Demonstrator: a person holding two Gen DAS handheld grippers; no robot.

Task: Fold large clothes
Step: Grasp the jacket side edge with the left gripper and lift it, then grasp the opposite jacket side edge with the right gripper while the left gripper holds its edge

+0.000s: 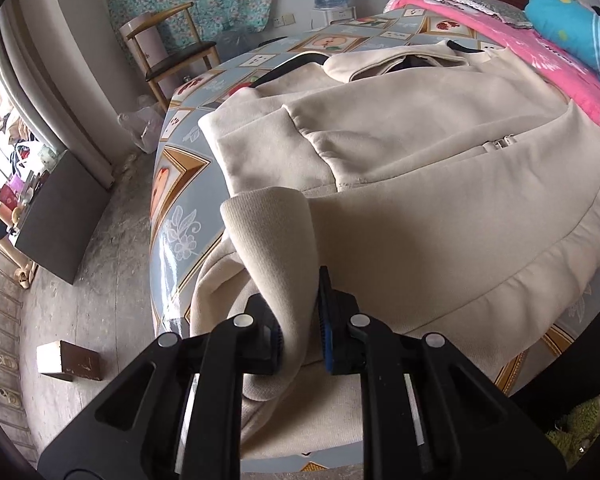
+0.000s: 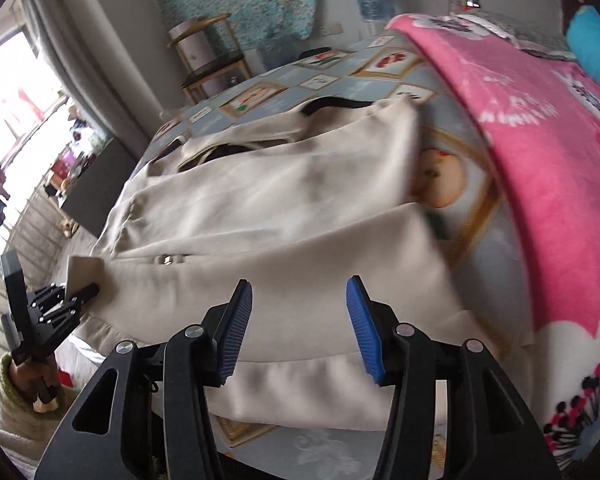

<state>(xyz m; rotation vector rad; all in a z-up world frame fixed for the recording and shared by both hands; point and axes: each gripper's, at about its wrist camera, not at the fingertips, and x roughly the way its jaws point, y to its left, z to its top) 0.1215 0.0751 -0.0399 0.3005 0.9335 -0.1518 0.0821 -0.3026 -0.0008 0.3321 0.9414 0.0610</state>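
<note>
Pinching the cream jacket point(image 1: 440, 184)'s cuff, left tongs point(image 1: 300, 316) lift the sleeve to fold it inward; right tongs point(image 2: 300, 320) hover released over the jacket's hem.

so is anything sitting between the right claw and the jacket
Nothing visible. The right claw hangs open just above the cream jacket, with only bare fabric beneath and ahead of it. The pink blanket lies off to the right side. The left claw is shut on the jacket's near-left edge, away from the right one.

A wooden chair point(image 1: 168, 48) stands behind the tabletop point(image 1: 180, 216); a pink blanket point(image 2: 540, 184) lies on the tabletop.
</note>
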